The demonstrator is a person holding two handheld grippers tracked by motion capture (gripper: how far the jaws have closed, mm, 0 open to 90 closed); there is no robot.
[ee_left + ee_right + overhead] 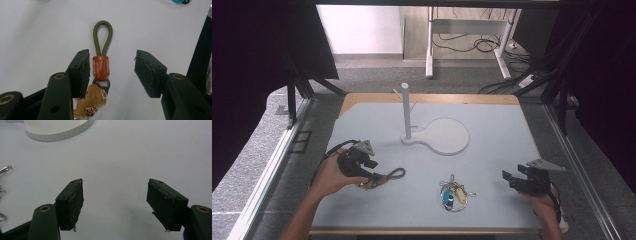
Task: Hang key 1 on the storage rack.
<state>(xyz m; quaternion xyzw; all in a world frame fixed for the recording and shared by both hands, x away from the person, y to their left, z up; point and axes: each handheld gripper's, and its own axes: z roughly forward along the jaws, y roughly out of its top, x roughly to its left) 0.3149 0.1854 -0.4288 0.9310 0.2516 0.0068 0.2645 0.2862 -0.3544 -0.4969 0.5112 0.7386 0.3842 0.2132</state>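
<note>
A keychain lies on the grey-white table, with an olive green cord loop [103, 37], an orange leather tab [100, 68], a black ring and a tan leather charm [93, 98]. My left gripper [111, 53] is open around it, the left pad close beside the orange tab and the right pad well away. From above, the left gripper [379, 177] points right at the keychain [396, 173] on the table's left side. My right gripper [511, 179] rests open at the right, and its jaws [115, 181] have only bare table between them.
A white peg stand [406, 112] rises from a round white base [447, 136] at mid-table; the base's rim [57, 133] lies ahead of the right gripper. A bunch of metal keys with blue and yellow tags [453, 194] lies near the front edge.
</note>
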